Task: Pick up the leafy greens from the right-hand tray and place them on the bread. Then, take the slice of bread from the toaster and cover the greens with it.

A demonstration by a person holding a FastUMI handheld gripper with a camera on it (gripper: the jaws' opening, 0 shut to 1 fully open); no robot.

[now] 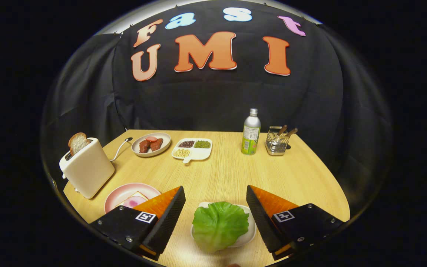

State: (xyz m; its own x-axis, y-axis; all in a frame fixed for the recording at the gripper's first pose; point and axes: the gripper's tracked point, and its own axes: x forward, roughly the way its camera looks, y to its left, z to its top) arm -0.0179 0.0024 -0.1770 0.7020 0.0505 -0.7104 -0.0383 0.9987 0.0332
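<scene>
1. Leafy greens (219, 225) lie on a small white tray (251, 227) on the counter (228, 174), between the gripper's fingers
2. A bread slice (77, 142) stands in the cream toaster (87, 168)
3. More bread (136, 200) sits on the pink plate (119, 194) beside the toaster
4. The gripper (215, 202) is spread wide, touching nothing

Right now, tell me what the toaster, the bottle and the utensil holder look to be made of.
With the gripper open around the leafy greens:
Toaster: probably cream plastic or painted metal; smooth, matte shell.
Bottle: likely metal; silvery sheen above a green wrap.
Utensil holder: shiny metal wire; see-through mesh walls.
</scene>
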